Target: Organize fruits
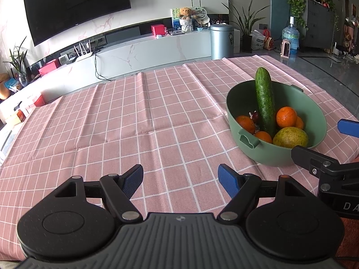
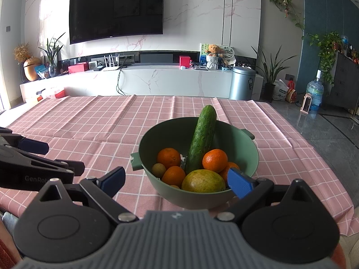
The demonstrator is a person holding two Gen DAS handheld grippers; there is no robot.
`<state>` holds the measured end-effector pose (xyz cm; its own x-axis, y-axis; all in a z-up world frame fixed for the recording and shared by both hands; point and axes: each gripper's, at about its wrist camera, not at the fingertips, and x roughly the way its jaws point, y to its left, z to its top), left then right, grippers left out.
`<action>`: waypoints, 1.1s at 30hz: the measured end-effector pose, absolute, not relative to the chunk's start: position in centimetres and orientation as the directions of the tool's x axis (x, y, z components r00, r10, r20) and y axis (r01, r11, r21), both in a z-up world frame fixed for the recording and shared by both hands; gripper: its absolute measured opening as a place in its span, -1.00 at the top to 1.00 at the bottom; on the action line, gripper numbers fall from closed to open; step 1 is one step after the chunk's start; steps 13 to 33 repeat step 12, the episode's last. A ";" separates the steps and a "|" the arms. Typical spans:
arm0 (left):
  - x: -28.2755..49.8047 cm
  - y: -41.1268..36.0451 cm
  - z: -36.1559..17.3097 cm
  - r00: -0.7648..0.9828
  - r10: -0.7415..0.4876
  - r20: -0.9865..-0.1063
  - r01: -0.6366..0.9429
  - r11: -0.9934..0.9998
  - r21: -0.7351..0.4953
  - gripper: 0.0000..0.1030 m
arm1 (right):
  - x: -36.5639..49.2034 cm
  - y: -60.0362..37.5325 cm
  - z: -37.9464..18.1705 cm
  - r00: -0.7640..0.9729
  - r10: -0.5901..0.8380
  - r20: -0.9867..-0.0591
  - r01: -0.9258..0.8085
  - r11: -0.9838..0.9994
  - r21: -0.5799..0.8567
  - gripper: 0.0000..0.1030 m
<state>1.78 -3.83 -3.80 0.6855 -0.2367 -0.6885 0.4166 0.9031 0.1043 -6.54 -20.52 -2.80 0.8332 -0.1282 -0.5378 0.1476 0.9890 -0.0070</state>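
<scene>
- Your left claw is spread wide with nothing in it, hovering over bare pink checked cloth on the bench, left of the bowl.
- Your right claw is also gaping and empty, its fingers flanking the near rim of the green bowl.
- All the fruit sits in that bowl: a cucumber propped on end against the far wall, its tip above the rim, plus at least 4 oranges, a yellow-green mango at the front and a small brown kiwi-like fruit.
- The cucumber looks stiff and bumpy-skinned, so it should grip well; take it across the upper shaft where it stands clear of the rest. It leans, so expect it to tip as you pull.
- The oranges are round, firm and dimpled; pinch across the widest part or they will likely squirt out.
- The mango looks the heaviest, smooth and perhaps soft; close gently across its narrow width.
- The bowl looks like matte plastic with 2 small side handles, probably light enough to slide on the creased cloth.
</scene>
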 end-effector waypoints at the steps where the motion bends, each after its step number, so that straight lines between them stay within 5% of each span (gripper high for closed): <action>1: 1.8 -3.8 -3.8 0.687 -0.236 -0.687 0.416 0.903 0.106 -0.73 | -6.5 -20.5 -2.8 0.833 -0.128 -0.538 0.148 0.989 -0.008 -0.82; 33: 1.6 -3.5 -3.7 0.695 -0.232 -0.680 0.401 0.911 0.099 -0.73 | -6.5 -20.5 -2.8 0.833 -0.129 -0.538 0.148 0.989 -0.008 -0.82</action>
